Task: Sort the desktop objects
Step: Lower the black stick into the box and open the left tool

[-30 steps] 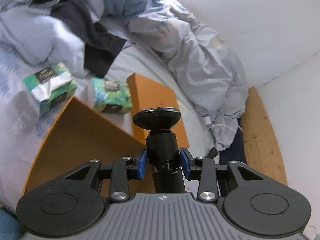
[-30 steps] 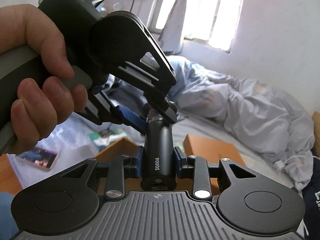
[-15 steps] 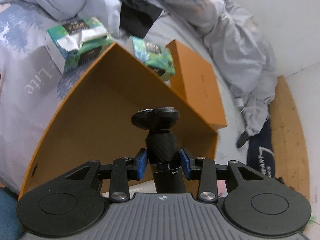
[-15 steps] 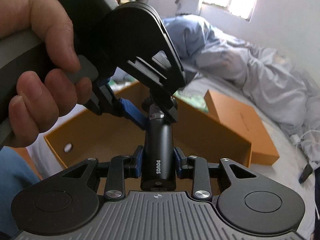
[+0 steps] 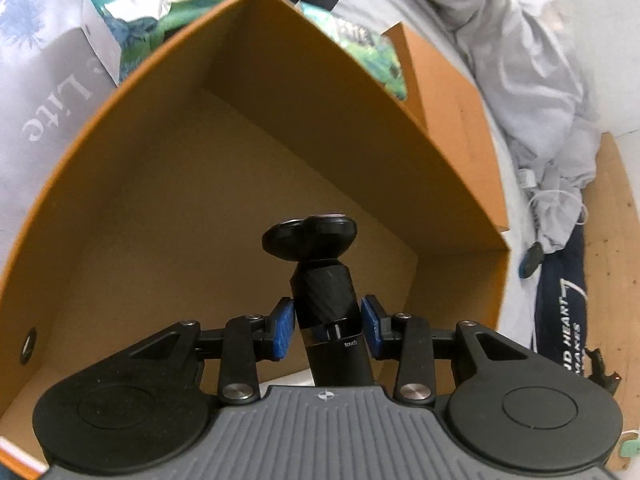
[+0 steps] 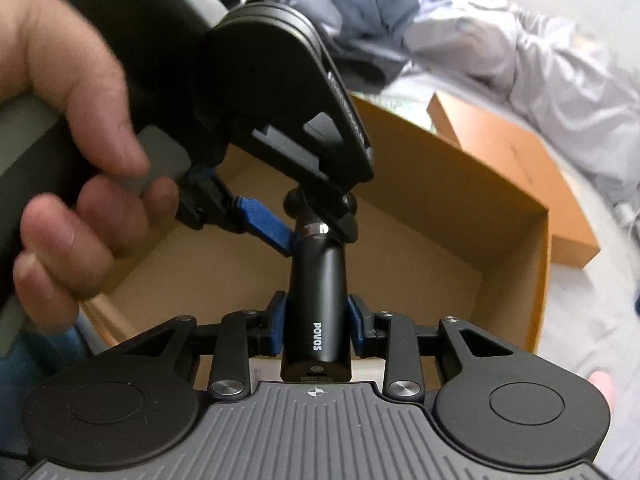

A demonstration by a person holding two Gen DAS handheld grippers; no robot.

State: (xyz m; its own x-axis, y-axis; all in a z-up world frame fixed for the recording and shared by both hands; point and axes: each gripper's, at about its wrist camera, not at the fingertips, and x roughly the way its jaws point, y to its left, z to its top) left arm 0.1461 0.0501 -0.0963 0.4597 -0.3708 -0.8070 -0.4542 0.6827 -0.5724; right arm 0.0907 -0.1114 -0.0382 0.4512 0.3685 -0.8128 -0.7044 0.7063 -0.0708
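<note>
Left gripper [image 5: 327, 322]: blue-padded fingers clamped on the ribbed upper body of a black electric shaver [image 5: 325, 304], its rotary head pointing away from the camera.
Right gripper [image 6: 316, 322]: blue pads closed on the lower end of the same black electric shaver [image 6: 318, 308], near the white "POVOS" lettering.
Shaver position: held in the air by both grippers at once, above the inside of a large open orange cardboard box [image 5: 168, 184].
Left hand [image 6: 68, 168]: seen from the right wrist camera, wrapped around the grey handle of the left gripper [image 6: 298, 226], one finger on its trigger.
Box: stands on a bed with grey-blue printed bedding [image 5: 44, 92]; its brown floor looks bare where it shows.
Beside the box: a flat orange lid [image 5: 456, 120] and two green-patterned tissue boxes [image 5: 160, 8], just outside the far walls.
Background: rumpled pale grey duvet [image 5: 532, 56] near a white wall.
</note>
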